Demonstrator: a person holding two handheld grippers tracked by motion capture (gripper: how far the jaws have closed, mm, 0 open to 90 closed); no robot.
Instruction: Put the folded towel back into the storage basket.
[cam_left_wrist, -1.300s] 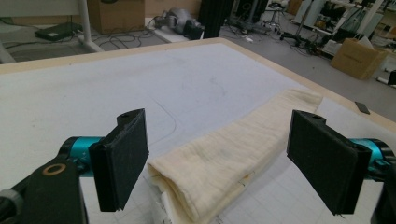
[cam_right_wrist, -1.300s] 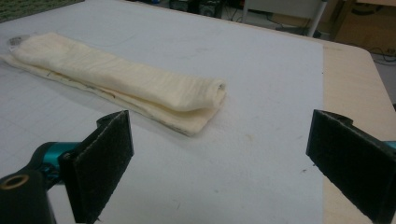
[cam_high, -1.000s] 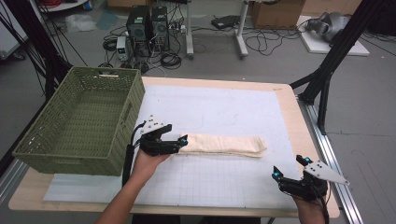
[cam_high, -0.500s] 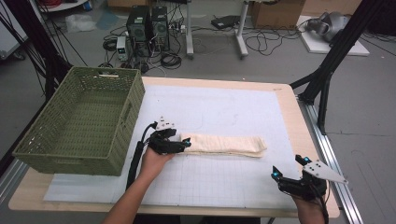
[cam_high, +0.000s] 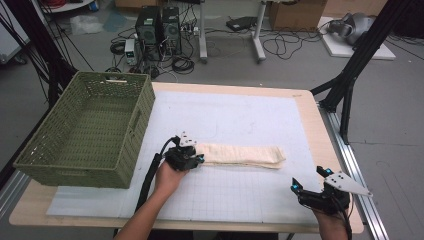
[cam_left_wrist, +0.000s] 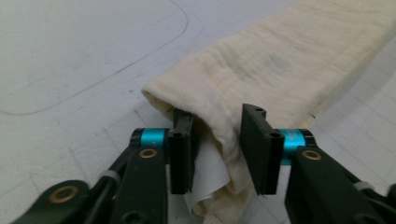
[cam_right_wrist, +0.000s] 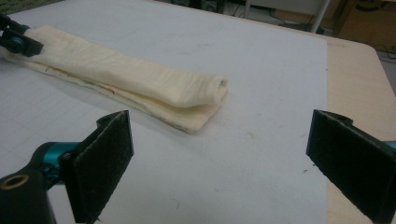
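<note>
Inspection found the folded cream cloth (cam_high: 242, 155) lying flat near the middle of the white gridded mat (cam_high: 235, 107), its long axis running away from the green woven basket (cam_high: 82, 132), which stood at the mat's edge on the same side as the left hand. The left gripper (cam_high: 199, 159) sat at the cloth end nearest the basket, low against the mat. Its jaws had just been closing and stood narrow, with the end fold of the cloth (cam_left_wrist: 219, 140) gathered between them; the left gripper view showed fabric bunched against one pad and a thin gap at the other, so a firm pinch could not be confirmed. The approach along the cloth's length appeared chosen so that all layers of the fold would be caught together rather than a single ply. The right gripper (cam_high: 310, 181) rested well apart from the cloth, on the side of the mat far from the basket, jaws spread wide and holding nothing; the right gripper view showed the cloth's far end (cam_right_wrist: 205, 105) lying undisturbed ahead of it. In my judgement, that hand was parked clear of the work, and the basket's open top beside the gripped end suggested the cloth's likely destination.
</note>
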